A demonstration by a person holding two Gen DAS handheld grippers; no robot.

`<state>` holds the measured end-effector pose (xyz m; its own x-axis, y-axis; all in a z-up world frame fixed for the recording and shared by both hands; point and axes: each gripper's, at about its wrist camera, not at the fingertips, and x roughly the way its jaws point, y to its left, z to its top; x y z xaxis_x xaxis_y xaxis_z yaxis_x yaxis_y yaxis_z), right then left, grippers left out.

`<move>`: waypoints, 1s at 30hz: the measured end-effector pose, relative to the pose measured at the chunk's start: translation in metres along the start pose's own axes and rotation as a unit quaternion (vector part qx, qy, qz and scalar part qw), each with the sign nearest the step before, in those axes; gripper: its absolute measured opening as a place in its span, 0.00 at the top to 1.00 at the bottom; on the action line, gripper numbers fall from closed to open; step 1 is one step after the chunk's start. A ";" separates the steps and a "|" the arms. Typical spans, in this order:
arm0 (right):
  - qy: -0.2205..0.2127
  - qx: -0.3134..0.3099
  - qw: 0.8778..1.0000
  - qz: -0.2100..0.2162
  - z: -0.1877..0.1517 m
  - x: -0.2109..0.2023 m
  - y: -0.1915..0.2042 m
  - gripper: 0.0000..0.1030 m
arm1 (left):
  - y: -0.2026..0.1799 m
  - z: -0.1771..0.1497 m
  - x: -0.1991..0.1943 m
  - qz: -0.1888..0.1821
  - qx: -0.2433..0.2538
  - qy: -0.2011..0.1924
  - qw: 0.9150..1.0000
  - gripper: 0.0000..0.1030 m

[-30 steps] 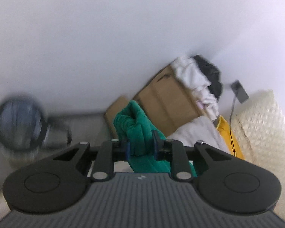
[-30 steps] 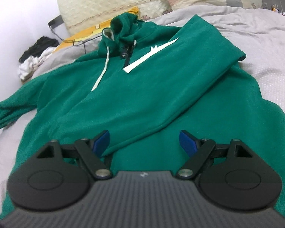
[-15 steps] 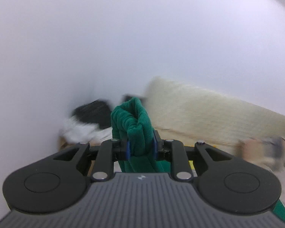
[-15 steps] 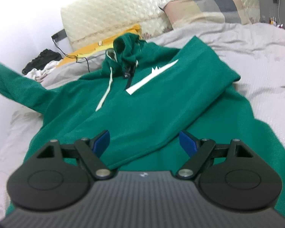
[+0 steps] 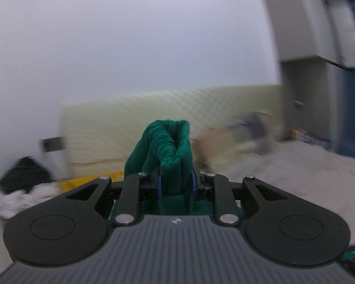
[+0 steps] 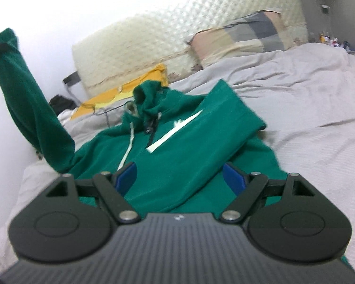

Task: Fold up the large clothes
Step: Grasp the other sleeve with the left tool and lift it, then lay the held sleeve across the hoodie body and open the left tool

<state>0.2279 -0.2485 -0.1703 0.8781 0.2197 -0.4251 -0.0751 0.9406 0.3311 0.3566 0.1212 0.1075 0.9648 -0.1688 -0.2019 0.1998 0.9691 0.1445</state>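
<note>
I see the green hoodie (image 6: 177,146) lying face up on the bed (image 6: 307,99), one sleeve folded across its chest. My left hand-held gripper (image 5: 175,184) pinches the other sleeve's cuff (image 5: 170,146), raised beside the hoodie. My right hand-held gripper (image 6: 181,178) hovers spread above the hoodie's lower part, gripping nothing.

- The green hoodie (image 6: 177,156) lies face up on the bed, hood (image 6: 146,97) toward 12 o'clock, white drawstring and a white chest stripe showing.
- One sleeve (image 6: 227,118) is folded across the chest, running from 1 o'clock down toward 6.
- The other sleeve (image 6: 28,104) is lifted off the bed at 10 o'clock, its bunched cuff (image 5: 171,151) raised.
</note>
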 end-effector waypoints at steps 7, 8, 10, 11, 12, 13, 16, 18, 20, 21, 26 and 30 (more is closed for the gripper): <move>0.000 0.063 0.997 -0.045 0.006 -0.002 -0.043 0.21 | -0.145 -0.050 0.063 -0.137 0.017 0.051 0.989 0.76; -0.002 0.076 0.996 -0.049 0.008 -0.003 -0.052 0.21 | -0.163 -0.063 0.070 -0.160 0.016 0.063 0.985 0.76; -0.004 0.099 0.994 -0.053 0.010 -0.005 -0.066 0.21 | -0.197 -0.090 0.085 -0.195 0.005 0.086 0.977 0.76; -0.010 0.106 0.993 -0.051 0.011 -0.006 -0.071 0.21 | -0.215 -0.107 0.089 -0.205 -0.002 0.096 0.974 0.76; -0.013 0.110 0.992 -0.056 0.012 -0.006 -0.076 0.21 | -0.226 -0.119 0.100 -0.214 -0.009 0.106 0.971 0.76; -0.013 0.114 0.992 -0.059 0.012 -0.006 -0.079 0.20 | -0.237 -0.133 0.107 -0.222 -0.017 0.120 0.967 0.76; -0.010 0.128 0.990 -0.060 0.010 0.000 -0.089 0.20 | -0.268 -0.185 0.121 -0.236 -0.028 0.168 0.957 0.76; 0.002 0.132 0.989 -0.061 0.008 0.007 -0.093 0.20 | -0.278 -0.219 0.125 -0.242 -0.037 0.200 0.949 0.76; 0.008 0.140 0.988 -0.059 0.006 0.011 -0.098 0.21 | -0.288 -0.244 0.133 -0.245 -0.036 0.222 0.943 0.76; 0.007 0.140 0.988 -0.060 0.005 0.011 -0.099 0.21 | -0.293 -0.260 0.141 -0.246 -0.039 0.227 0.942 0.76; 0.008 0.145 0.988 -0.058 0.004 0.016 -0.102 0.21 | -0.286 -0.276 0.138 -0.235 -0.084 0.232 0.940 0.68; 0.008 0.139 0.989 -0.053 0.005 0.014 -0.101 0.20 | -0.262 -0.252 0.106 -0.228 -0.127 0.230 0.938 0.33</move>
<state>0.2500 -0.3414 -0.2057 0.8666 0.1297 -0.4818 0.1514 0.8517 0.5017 0.3632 -0.1054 -0.1961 0.6009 -0.5368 -0.5922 0.4700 0.8366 -0.2814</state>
